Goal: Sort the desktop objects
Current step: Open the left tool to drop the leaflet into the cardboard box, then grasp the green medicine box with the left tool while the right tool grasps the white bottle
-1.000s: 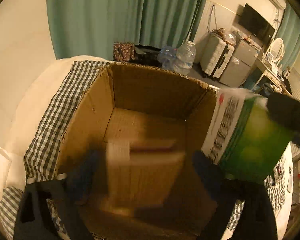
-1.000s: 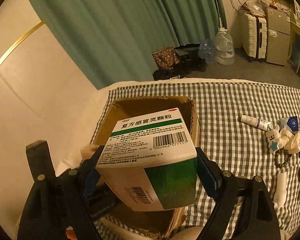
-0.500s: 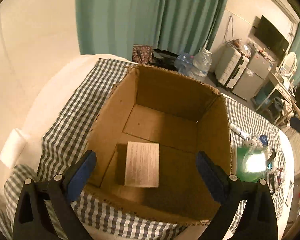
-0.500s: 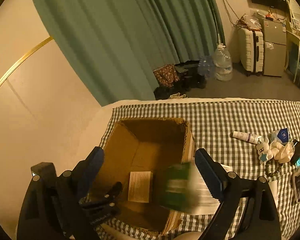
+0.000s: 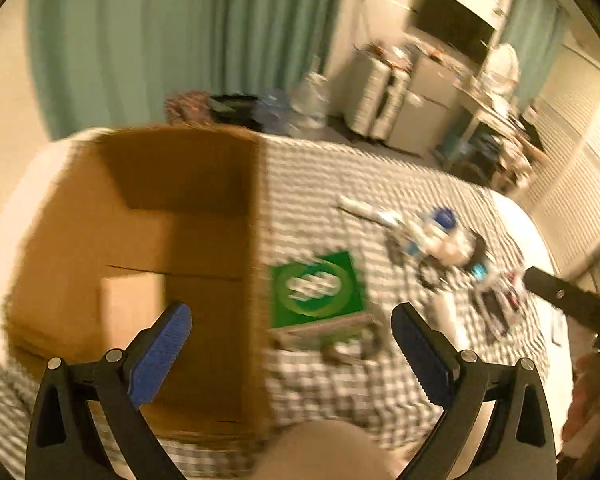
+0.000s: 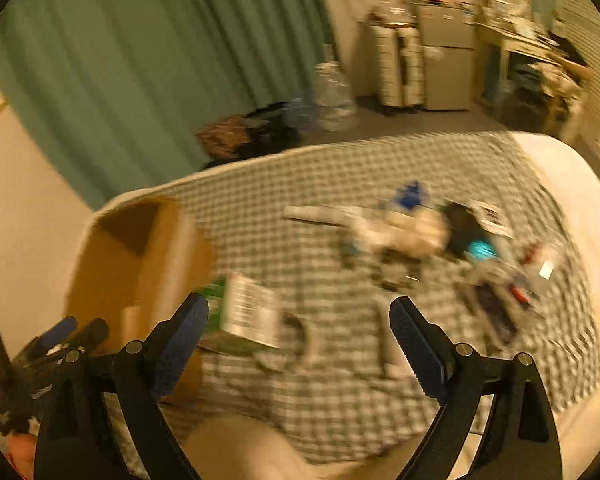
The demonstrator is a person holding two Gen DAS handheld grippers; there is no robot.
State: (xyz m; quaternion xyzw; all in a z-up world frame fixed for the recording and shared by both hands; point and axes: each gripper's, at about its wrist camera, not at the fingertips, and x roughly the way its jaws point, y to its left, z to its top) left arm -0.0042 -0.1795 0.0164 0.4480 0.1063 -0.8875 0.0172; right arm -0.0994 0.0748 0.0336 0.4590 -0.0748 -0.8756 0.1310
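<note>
An open cardboard box (image 5: 140, 216) stands on the checked cloth, with a small tan box (image 5: 130, 308) inside it. A green and white medicine box (image 5: 318, 294) lies on the cloth just right of the cardboard box; it also shows in the right wrist view (image 6: 244, 314). My left gripper (image 5: 292, 344) is open and empty, above the cardboard box's right wall. My right gripper (image 6: 300, 344) is open and empty, above the cloth near the medicine box. Both views are blurred.
A cluster of small items lies on the cloth to the right: a white tube (image 5: 364, 210), a white plush toy (image 6: 404, 232), a black item with a teal patch (image 6: 480, 248). Suitcases (image 6: 400, 68) and water bottles (image 6: 334, 100) stand on the floor beyond.
The tan box left my left gripper and lies in the cardboard box. The medicine box left my right gripper and lies on the cloth beside the cardboard box. Both grippers swung right.
</note>
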